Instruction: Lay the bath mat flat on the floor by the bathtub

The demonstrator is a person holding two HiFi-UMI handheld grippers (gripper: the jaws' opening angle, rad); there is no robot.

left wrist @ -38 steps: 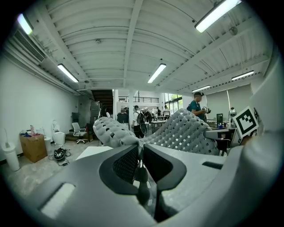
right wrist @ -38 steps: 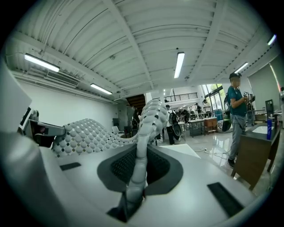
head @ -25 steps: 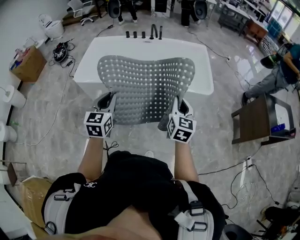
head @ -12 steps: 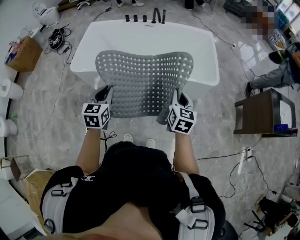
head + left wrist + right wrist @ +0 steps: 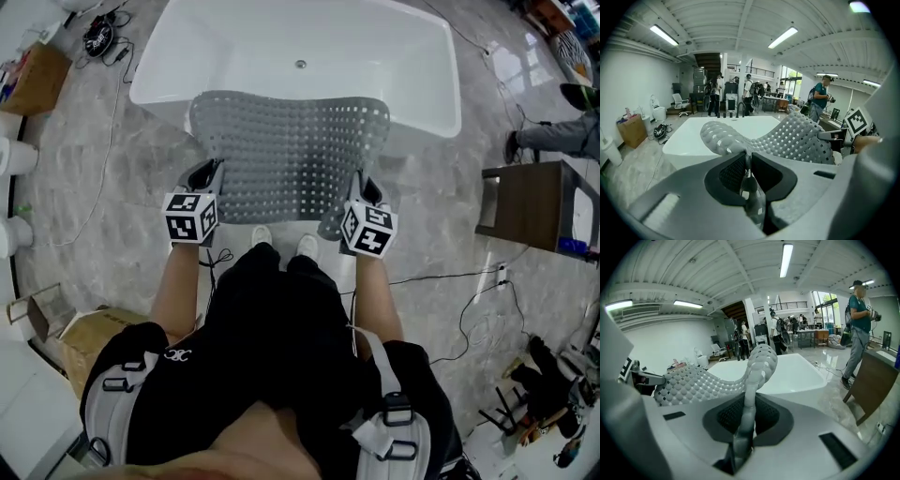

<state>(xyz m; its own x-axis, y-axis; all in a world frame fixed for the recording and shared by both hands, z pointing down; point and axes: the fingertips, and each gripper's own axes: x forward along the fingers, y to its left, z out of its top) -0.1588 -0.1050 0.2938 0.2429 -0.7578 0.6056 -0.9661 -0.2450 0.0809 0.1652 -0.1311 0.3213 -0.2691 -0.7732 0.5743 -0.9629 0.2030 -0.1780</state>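
1. Overhead, the marble floor (image 5: 103,178) filled most of the head view, with cables (image 5: 441,278) trailing across it.
2. The white bathtub (image 5: 309,52) stood just ahead of the person, and the mat overlapped its near rim in that view.
3. The grey perforated bath mat (image 5: 291,155) hung spread in the air between the two grippers, off the floor, its far corners curling.
4. The left gripper (image 5: 208,176) had its jaws pinched on the mat's near left corner. In the left gripper view the edge rose from between the pads and fanned rightward.
5. The right gripper (image 5: 362,189) was clamped on the near right corner. A fold stood upright between its pads, then bent left.
6. White shoes (image 5: 261,235) showed just below the mat's near edge.
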